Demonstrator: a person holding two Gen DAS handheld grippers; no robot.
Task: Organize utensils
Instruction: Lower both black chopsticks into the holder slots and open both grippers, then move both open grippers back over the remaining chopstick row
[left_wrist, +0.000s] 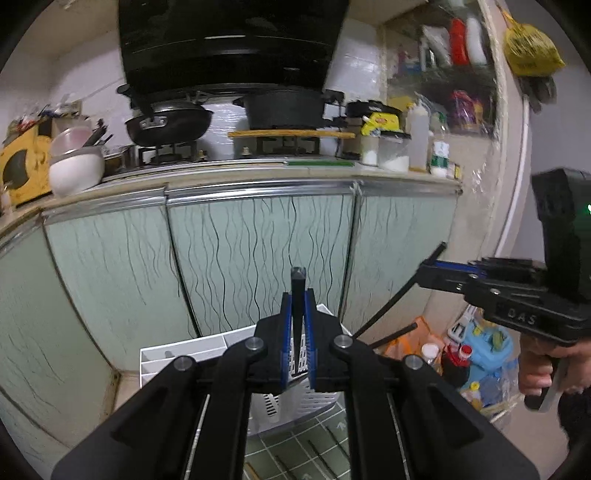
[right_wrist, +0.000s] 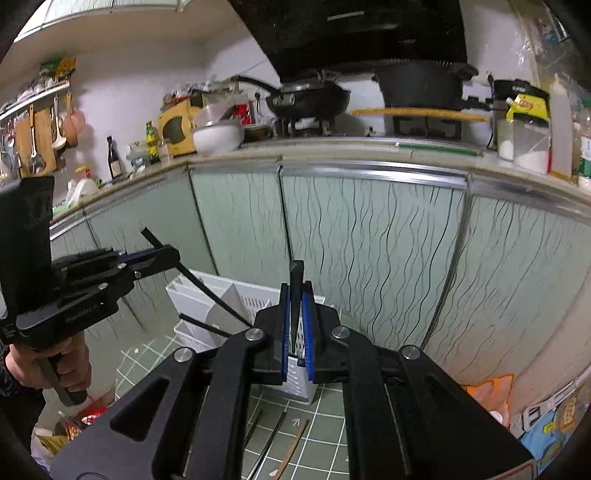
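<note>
Left gripper (left_wrist: 297, 325): nearest the left wrist camera, black linkage arms filling the lower frame, blue-lined jaws drawn narrow and clamped on one black chopstick (left_wrist: 297, 295), which stood upright between the pads with its squared end above the fingertips. Tilted moderately downward toward the cabinet doors (left_wrist: 258, 251).

Right gripper (right_wrist: 296, 325): same build, same pose; jaws narrow and pinching a second black chopstick (right_wrist: 295, 295), likewise upright. Seen from the left wrist camera, it was at the right edge, held level by a hand (left_wrist: 539, 369) wrapped round the grip below the body, the chopstick slanting down and to the left from its jaws.

White utensil holder (left_wrist: 207, 354): a slotted plastic caddy with dividers, standing on the green tiled floor (right_wrist: 325, 406) against the cabinet base, directly beyond both sets of fingertips. A flat grey blade-like item (right_wrist: 225, 314) stood in one compartment.

Loose chopsticks (right_wrist: 269, 439): several dark ones and one wooden, lying on the tiles in front of the holder.

Worktop above: a frying pan (left_wrist: 168, 123) and a dark pot (left_wrist: 282, 107) on the stove.
</note>
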